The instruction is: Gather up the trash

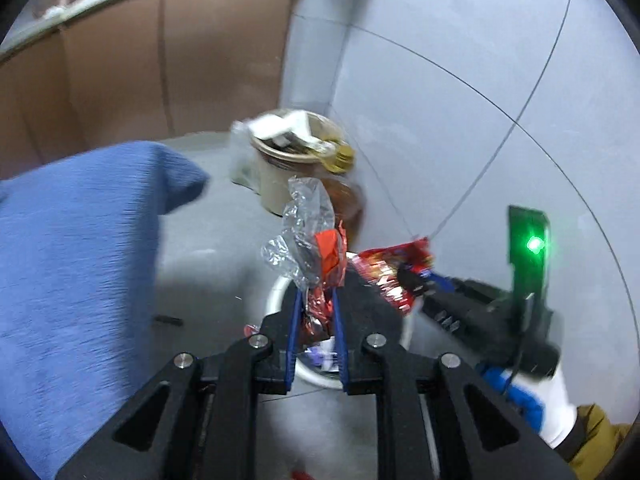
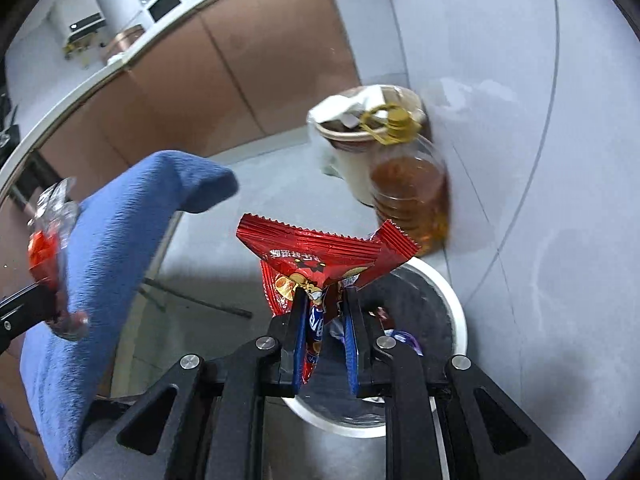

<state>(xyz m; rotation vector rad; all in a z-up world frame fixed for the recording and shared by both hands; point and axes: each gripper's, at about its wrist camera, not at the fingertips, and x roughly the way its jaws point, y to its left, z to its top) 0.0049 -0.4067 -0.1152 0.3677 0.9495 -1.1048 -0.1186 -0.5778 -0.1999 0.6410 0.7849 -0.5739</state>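
Above the white bin (image 1: 276, 292), my left gripper (image 1: 316, 304) clamps crumpled cellophane (image 1: 304, 236); my right gripper (image 2: 324, 308) pinches a red wrapper (image 2: 320, 252). I should centre both over the opening before letting go.

We see both views evenly lit and fairly bright, with black fisheye corners and lines bowing at the edges. The blue cloth (image 1: 80, 280) at left and the bin (image 1: 294, 168) are smeared by motion blur. A green light (image 1: 534, 245) flares at right; the wrapper (image 2: 320, 256) glints.
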